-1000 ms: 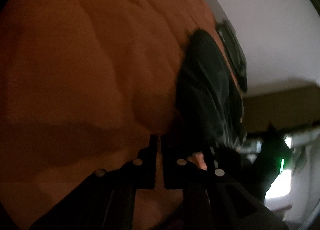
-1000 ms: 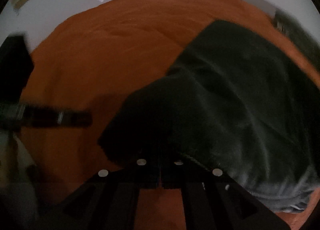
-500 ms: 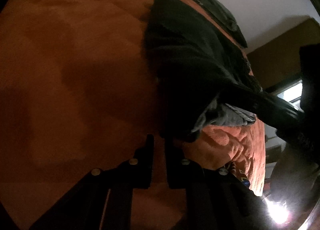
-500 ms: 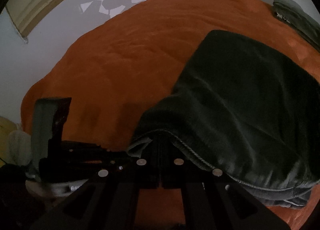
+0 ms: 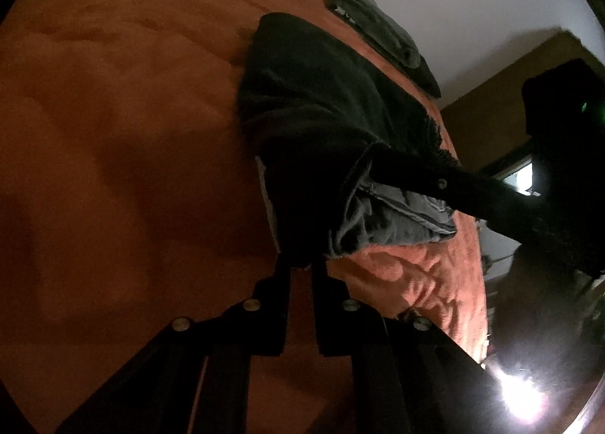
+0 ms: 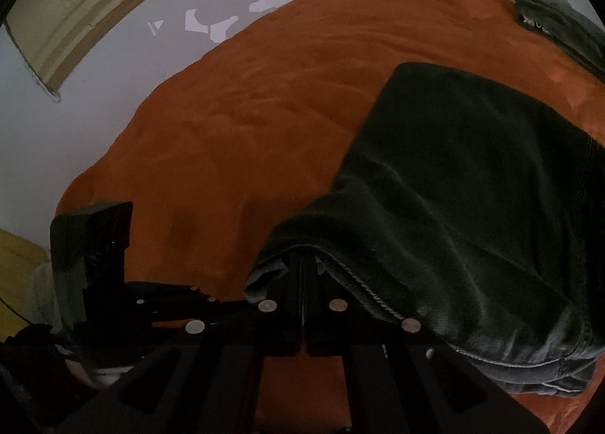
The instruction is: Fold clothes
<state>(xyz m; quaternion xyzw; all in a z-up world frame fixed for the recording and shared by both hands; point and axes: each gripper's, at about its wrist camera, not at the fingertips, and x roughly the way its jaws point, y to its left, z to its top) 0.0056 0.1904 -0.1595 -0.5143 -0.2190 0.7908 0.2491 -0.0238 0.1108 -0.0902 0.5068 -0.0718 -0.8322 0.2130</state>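
Both grippers have lifted since a second ago, and more of the bed shows in each view. Right gripper: fingers closed on the hem edge of the dark jeans, cloth draped over the fingertips and pulled up off the orange blanket. Left gripper: its fingers have just been opening a little, a narrow gap stands between them, tips just under the jeans' near corner; whether cloth is still pinched, cannot tell.

Jeans lie folded on the right half of the bed, far edge straight, near end bunched with grey inside-out denim showing. Left half of the blanket is bare, open room there.

Right view only: left gripper at lower left, a rolled beige mat against the wall. Left view only: the right gripper's arm crossing over the jeans, a bright glare at lower right. Both views: a second folded garment at the far bed edge.

Blanket is fuzzy plush, rumpled; jeans are twill with stitched seams.
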